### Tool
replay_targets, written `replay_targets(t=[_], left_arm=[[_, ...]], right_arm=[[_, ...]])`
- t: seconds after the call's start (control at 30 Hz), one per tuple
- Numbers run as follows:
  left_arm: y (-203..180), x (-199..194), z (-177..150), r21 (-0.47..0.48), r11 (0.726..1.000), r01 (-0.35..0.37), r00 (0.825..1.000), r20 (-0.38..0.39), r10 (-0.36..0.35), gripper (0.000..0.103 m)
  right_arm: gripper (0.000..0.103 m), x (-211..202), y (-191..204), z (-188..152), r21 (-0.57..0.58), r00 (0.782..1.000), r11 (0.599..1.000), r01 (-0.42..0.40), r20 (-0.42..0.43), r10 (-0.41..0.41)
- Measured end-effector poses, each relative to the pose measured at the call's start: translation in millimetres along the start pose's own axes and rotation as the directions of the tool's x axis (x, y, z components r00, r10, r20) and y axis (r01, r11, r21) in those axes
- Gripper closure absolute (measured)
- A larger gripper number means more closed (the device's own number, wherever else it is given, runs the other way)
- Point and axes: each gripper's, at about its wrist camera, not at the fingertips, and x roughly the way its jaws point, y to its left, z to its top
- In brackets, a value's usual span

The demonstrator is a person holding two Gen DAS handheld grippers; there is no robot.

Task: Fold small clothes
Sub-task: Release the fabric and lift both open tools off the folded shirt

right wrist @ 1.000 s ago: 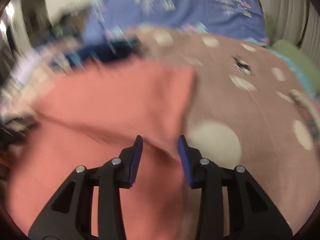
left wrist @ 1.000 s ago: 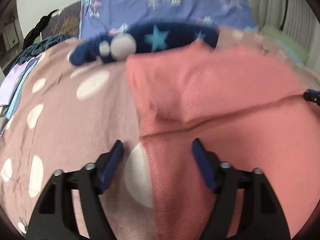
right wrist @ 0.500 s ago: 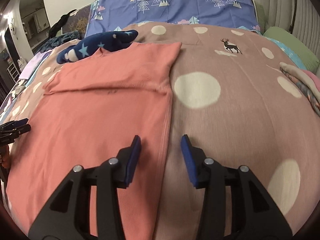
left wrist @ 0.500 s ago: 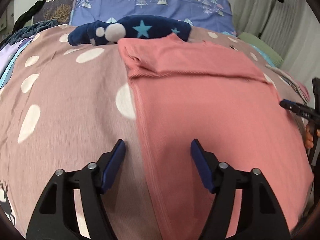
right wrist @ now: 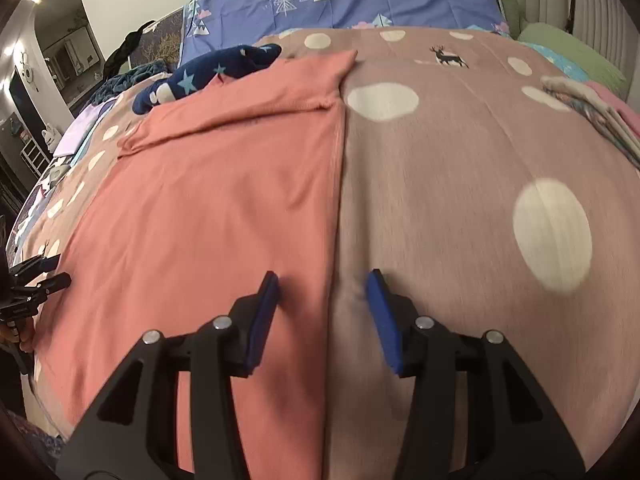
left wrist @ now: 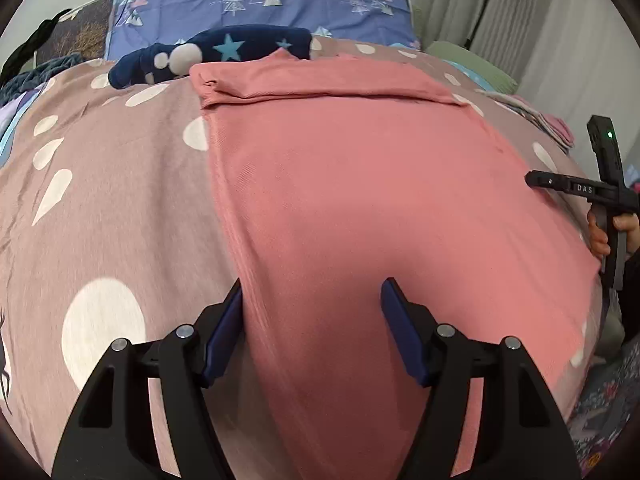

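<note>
Spread across the bed, a mauve blanket (left wrist: 120, 208) with pale dots fills both of our wrist views, a blue pillow (left wrist: 260, 4) printed with trees propped at its head. At far left in the left wrist view, we see a dark knitted cloth (left wrist: 36, 76) bunched at the bed's edge. Next comes a navy garment with stars (left wrist: 224, 50), lying touching the top of the pink garment (left wrist: 360, 200). That pink piece lies flat on the blanket, its far end folded back over itself in a narrow band. Our left gripper (left wrist: 312, 300) hangs over the pink garment's left edge, jaws well apart, the left pad beside the hem and the right pad above the cloth, nothing clamped. At right in that view, a hand (left wrist: 624, 228) holds the other tool's handle. In the right wrist view, our right gripper (right wrist: 322, 292) straddles the pink garment's right edge, its jaws opening, with the hem between them and no pad pressing on it. Farthest right, folded clothes (right wrist: 592, 108) rest near a green pillow (right wrist: 572, 52).
</note>
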Motion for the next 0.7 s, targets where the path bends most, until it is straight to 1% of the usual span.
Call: replay_targets(t=[0.1, 0.17, 0.33, 0.43, 0.5, 0.53, 0.57, 0.6, 0.67, 0.7], left_arm=[[-11, -8, -12, 0.024, 1.000, 0.006, 1.000, 0.002, -0.006, 0.035], [-15, -14, -19, 0.027, 1.000, 0.001, 1.000, 0.005, -0.001, 0.037], [-20, -33, -39, 0.009, 1.000, 0.019, 1.000, 0.001, -0.019, 0.043], [-20, -42, -48, -0.010, 1.000, 0.026, 1.000, -0.012, -0.026, 0.047], [-21, -47, -53, -0.018, 0.999, 0.039, 0.999, -0.022, -0.039, 0.047], [-22, -48, -55, -0.015, 0.999, 0.045, 0.999, -0.026, -0.046, 0.047], [-22, -49, -56, -0.012, 0.999, 0.049, 0.998, -0.027, -0.050, 0.047], [-21, -48, -58, -0.011, 0.999, 0.053, 0.998, -0.026, -0.053, 0.047], [-18, -44, -57, -0.027, 0.997, 0.077, 0.997, -0.023, -0.077, 0.046], [-17, -40, -56, -0.037, 0.995, 0.090, 0.996, -0.015, -0.091, 0.045]], right_arm=[[0.055, -11, 1, -15, -0.001, 1.000, 1.000, -0.001, -0.013, 0.001], [0.055, -18, -1, -25, 0.007, 1.000, 1.000, -0.011, -0.021, 0.011], [0.055, -40, -6, -53, 0.051, 0.998, 0.997, -0.061, -0.033, 0.062], [0.055, -54, -5, -66, 0.053, 0.995, 0.995, -0.088, -0.050, 0.091], [0.055, -64, -4, -75, 0.064, 0.988, 0.989, -0.135, -0.072, 0.140], [0.057, -65, -3, -78, 0.069, 0.983, 0.985, -0.160, -0.085, 0.166], [0.057, -65, -2, -83, 0.080, 0.970, 0.975, -0.206, -0.112, 0.214], [0.057, -64, 1, -85, 0.080, 0.967, 0.973, -0.218, -0.120, 0.227], [0.056, -60, 4, -88, 0.064, 0.970, 0.976, -0.207, -0.114, 0.214], [0.056, -59, 3, -87, 0.076, 0.970, 0.974, -0.215, -0.104, 0.222]])
